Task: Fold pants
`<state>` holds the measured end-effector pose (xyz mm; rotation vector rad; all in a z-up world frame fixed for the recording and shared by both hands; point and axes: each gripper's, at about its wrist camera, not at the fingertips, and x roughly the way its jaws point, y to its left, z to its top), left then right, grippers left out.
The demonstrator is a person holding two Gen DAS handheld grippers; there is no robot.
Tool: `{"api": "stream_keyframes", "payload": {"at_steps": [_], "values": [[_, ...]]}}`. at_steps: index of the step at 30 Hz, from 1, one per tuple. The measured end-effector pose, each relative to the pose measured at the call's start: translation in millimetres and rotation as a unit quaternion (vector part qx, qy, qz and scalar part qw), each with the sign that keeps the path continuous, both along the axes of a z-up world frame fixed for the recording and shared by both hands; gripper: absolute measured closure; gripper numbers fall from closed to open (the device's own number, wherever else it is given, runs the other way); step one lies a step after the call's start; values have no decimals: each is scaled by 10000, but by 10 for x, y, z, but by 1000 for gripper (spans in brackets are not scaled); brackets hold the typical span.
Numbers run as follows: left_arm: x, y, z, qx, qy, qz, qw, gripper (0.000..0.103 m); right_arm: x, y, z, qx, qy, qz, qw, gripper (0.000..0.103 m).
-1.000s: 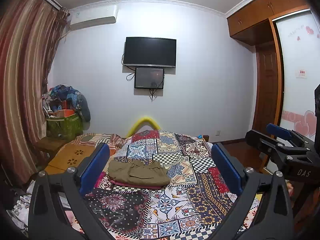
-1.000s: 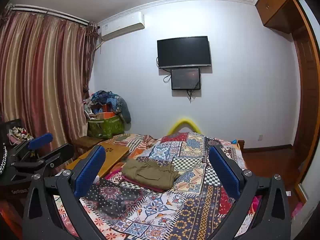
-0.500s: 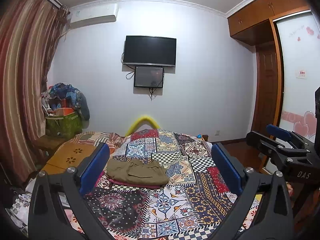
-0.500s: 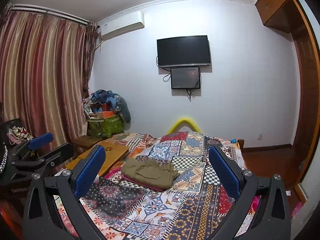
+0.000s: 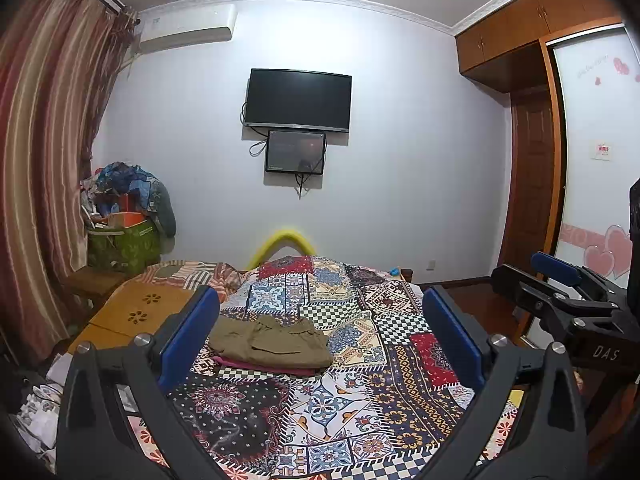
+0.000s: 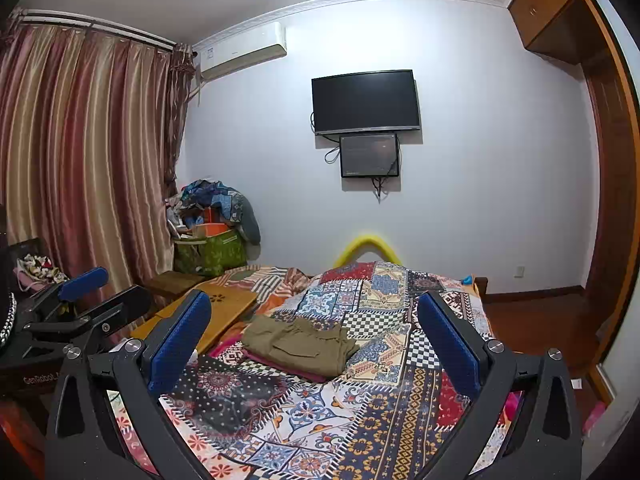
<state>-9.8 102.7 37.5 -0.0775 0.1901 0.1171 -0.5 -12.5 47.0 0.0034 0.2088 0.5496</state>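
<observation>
The pants (image 5: 272, 340) lie folded on the quilt (image 5: 360, 392), on top of a red cloth (image 5: 260, 365), ahead of both tools and well apart from them. The left gripper (image 5: 320, 336) is wide and holds nothing. The right gripper (image 6: 316, 340) is also wide and empty. A TV (image 5: 298, 100) hangs far ahead.

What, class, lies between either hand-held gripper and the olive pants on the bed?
Nothing visible. Both the left hand-held gripper and the right hand-held gripper are open and raised above the patchwork bedspread. Only bare bedspread separates them from the folded olive pants, which rest on a pink garment.
</observation>
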Motion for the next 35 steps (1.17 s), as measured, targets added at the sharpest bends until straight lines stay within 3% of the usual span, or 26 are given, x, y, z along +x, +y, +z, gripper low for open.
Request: {"api": "stream_keyframes", "payload": {"at_steps": [35], "values": [[65,38,2,-150,125,-99,9998,0,58,43,-43,22,71,-84,9999,0]]}}
